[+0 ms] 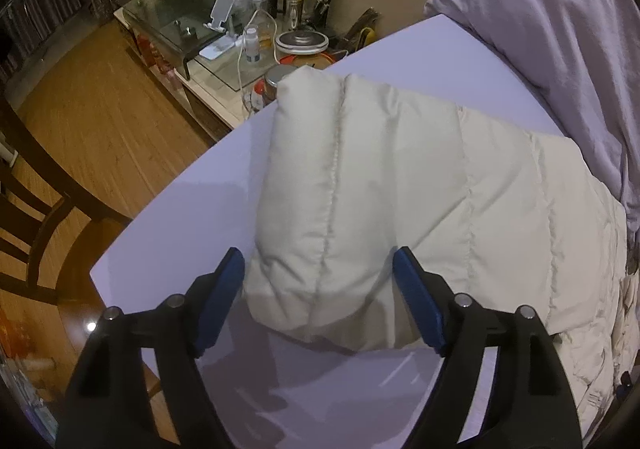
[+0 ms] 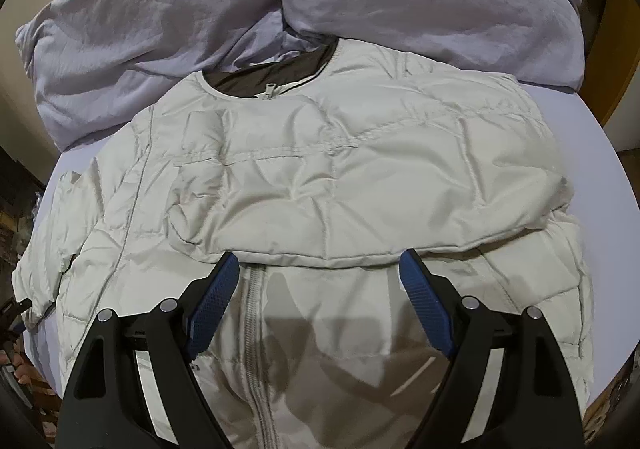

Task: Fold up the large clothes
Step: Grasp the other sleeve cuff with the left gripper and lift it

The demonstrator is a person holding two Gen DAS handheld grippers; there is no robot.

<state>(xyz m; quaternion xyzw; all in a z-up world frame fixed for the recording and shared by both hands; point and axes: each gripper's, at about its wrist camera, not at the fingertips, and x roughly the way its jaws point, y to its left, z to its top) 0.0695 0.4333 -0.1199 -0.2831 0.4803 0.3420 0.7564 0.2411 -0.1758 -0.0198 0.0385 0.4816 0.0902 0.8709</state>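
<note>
Now, from the left wrist view, the left gripper (image 1: 318,303) fills the bottom of the frame with its blue pads spread apart, one on each side of the puffy sleeve (image 1: 332,185) of the cream jacket (image 1: 500,209). The sleeve end sits between the jaws, but the pads do not press on it; nothing is clamped. The sleeve runs from the lower middle up to the centre of the frame, lying on the pale table (image 1: 192,201). A lilac duvet (image 1: 552,29) is heaped at the upper right, and a cluttered side table (image 1: 224,45) stands at the upper left, past the table's edge.

From the right wrist view, the right gripper (image 2: 320,303) likewise has its jaws wide apart, hovering over the jacket's front at the bottom of the frame, empty. The zip (image 2: 256,329) runs up between the jaws, nearer the left pad. One sleeve is already folded across the chest, its lower edge just above the fingertips. The dark collar (image 2: 272,79) lies in the upper middle, against the duvet.

What could go wrong, I'd say: the padding is thick and slippery, so a shallow pinch on the sleeve may slide off mid-lift. The springy fill may also push the folded sleeve open again. A careless pull could drag the whole jacket towards the table's edge, or snag the duvet.
</note>
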